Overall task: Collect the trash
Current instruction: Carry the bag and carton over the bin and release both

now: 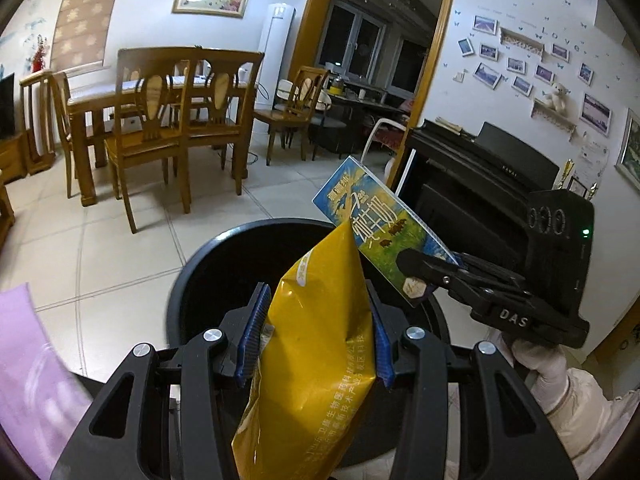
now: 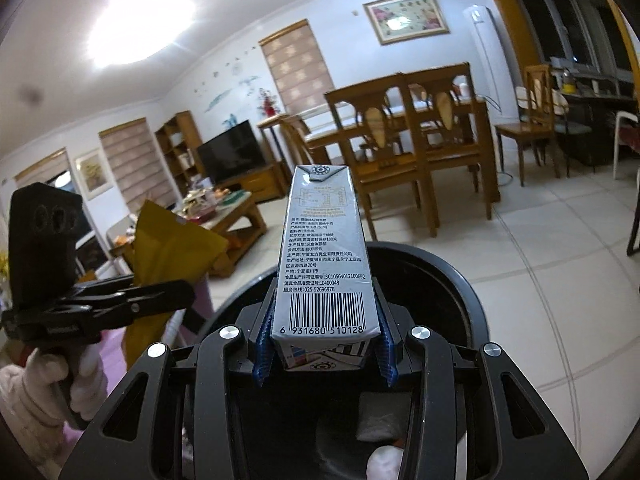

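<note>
The left gripper [image 1: 316, 328] had its jaws pinching a yellow pouch [image 1: 316, 360], which stood up between the blue pads [image 1: 252, 332] above the open black bin [image 1: 208, 268]. The right gripper [image 2: 324, 332] had its jaws pinching a milk carton [image 2: 324, 260] near its barcode end, held over the same bin [image 2: 452, 280]. In the left wrist view the carton [image 1: 384, 224] leaned just behind the pouch's tip. White crumpled paper [image 2: 380, 424] lay inside the bin. A dining table [image 1: 100, 100] with chairs stood well beyond on the tiled floor [image 1: 120, 264]
</note>
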### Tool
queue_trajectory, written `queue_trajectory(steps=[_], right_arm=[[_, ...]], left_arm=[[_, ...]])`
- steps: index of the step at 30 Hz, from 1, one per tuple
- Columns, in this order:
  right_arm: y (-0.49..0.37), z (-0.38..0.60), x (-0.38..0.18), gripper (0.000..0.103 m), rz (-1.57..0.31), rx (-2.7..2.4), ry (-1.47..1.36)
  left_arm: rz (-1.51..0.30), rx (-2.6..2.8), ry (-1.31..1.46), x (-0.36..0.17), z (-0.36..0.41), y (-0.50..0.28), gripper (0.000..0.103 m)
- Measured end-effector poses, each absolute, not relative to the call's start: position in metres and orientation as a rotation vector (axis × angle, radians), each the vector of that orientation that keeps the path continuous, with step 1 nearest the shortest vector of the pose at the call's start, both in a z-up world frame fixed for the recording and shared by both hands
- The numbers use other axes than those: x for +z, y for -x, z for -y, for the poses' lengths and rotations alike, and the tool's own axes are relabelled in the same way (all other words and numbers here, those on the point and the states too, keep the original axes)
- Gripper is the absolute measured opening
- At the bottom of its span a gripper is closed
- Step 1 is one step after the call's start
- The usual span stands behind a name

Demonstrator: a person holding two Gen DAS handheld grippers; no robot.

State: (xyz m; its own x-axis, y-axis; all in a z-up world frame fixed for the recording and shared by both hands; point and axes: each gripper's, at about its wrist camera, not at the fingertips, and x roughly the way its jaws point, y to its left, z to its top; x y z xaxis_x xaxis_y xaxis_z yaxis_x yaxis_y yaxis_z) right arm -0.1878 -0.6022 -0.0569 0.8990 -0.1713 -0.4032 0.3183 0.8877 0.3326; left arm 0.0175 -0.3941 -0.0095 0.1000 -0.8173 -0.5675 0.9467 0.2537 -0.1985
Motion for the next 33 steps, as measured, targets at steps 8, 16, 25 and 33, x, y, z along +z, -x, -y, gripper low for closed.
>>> queue_trajectory(steps=[8, 16, 25, 33], right_arm=[[0.197, 0.624, -0.086, 0.041, -0.372, -0.291, -0.439], [0.204, 0.623, -0.096, 0.041, -0.379, -0.292, -0.439], [0.190, 0.617, -0.090, 0.041, -0.389, -0.285, -0.444], [0.186, 0.618, -0.088, 0.042, -0.391, -0.285, -0.445]], left_arm=[[-0.678, -1.322, -0.284, -0.024, 0.413, -0.007, 0.046], [-0.673, -1.322, -0.333, -0.027, 0.426, 0.001, 0.046], [-0.653, -1.310, -0.358, -0.028, 0.430, 0.008, 0.046], [-0.642, -1.303, -0.358, -0.026, 0.434, 0.011, 0.046]])
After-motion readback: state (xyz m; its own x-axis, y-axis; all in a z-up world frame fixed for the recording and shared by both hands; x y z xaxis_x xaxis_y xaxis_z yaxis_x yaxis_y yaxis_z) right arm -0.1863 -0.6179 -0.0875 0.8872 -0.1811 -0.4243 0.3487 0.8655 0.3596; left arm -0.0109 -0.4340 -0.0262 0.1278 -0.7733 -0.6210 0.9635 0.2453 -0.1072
